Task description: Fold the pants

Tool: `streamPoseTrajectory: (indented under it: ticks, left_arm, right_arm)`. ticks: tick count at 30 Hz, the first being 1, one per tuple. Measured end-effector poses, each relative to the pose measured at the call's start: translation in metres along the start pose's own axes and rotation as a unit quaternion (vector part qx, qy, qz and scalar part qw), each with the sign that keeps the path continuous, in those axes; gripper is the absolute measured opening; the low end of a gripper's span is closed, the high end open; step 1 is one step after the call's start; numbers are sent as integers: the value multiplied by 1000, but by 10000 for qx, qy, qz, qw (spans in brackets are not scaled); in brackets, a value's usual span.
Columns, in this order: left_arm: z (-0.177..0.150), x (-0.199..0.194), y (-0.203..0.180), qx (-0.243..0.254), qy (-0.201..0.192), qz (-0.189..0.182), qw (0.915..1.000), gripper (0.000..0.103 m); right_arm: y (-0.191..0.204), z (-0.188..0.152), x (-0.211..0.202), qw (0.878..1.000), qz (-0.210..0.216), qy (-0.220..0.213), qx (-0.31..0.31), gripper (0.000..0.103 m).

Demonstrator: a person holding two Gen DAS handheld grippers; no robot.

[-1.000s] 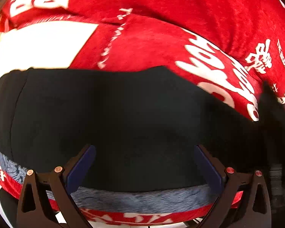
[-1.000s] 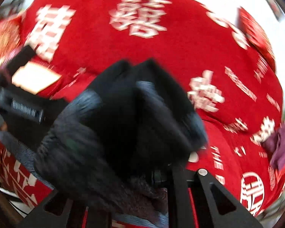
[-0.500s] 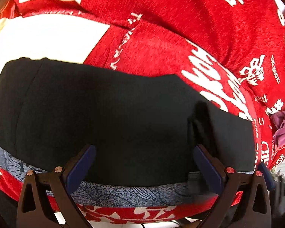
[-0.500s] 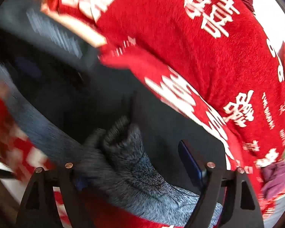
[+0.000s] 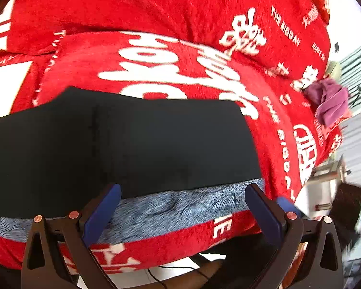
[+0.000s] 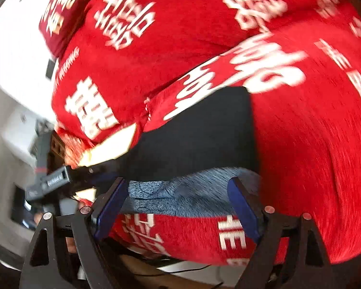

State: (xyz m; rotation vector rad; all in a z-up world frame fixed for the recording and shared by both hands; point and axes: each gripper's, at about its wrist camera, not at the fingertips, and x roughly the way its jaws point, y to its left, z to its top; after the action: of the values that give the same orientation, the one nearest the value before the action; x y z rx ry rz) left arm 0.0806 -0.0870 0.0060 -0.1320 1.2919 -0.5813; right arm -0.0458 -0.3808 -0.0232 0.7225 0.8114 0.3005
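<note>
Left tool (image 5: 183, 207) spread empty, black pants (image 5: 132, 142) just ahead

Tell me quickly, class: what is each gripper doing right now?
Left gripper: open, empty, above the pants.
Right gripper: open, holding nothing.

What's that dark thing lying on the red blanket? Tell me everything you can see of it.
It is the pants, folded into a flat, roughly rectangular black slab with a faint vertical seam line. Along the near edge a grey-blue, fuzzy-looking lining shows, like fleece. They lie flat on the red blanket with white lettering, near its front edge. Both the left gripper and right gripper are open in front of that edge, gripping nothing.
</note>
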Motion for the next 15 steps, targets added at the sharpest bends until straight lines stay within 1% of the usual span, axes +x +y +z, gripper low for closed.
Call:
streamPoseTrajectory:
  ticks: [1,3,4,6,8,9,10,11,12,13,14,15]
  left_arm:
    - [3,9,-1,-5,60,70,10000,103]
    - [9,32,4,-122,281,327,9990,103]
    - [10,40,8,-183,359,361,9985,103]
    - [8,45,10,-154,334,356,9987,103]
    - [6,47,4,20,371,524,9979,103]
    - [4,49,1,125,394,594,9974,103]
    - [3,51,-3,244,390,684,9966,103]
    - [1,53,-5,361,383,792,9955,103]
    - [-1,56,-9,460,386,937,9938,103]
    - [-3,59,-13,547,381,1090,9918,103]
    - [-2,61,-14,576,378,1161,9908,103]
    - [-3,61,-15,598,368,1210,9902,103]
  right_arm:
    - [0,-7,-6,10000,46,-51,-58,88]
    - [1,-23,-4,9996,213,62,-174,88]
    - [0,-26,2,9993,275,143,-195,88]
    - [0,-38,20,9992,246,178,-257,88]
    - [-5,-40,44,9996,82,78,-248,88]
    - [-10,-37,54,9997,-106,61,-202,88]
    - [-15,-31,57,9990,-394,-59,-184,86]
    - [-20,-26,48,9979,-515,-373,-86,74]
    - [-31,-21,37,9971,-394,-613,218,68]
    - [-38,-19,33,9967,-370,-601,402,58]
    - [-44,-19,33,9968,-427,-459,493,53]
    - [-44,-22,35,9969,-556,-322,448,53]
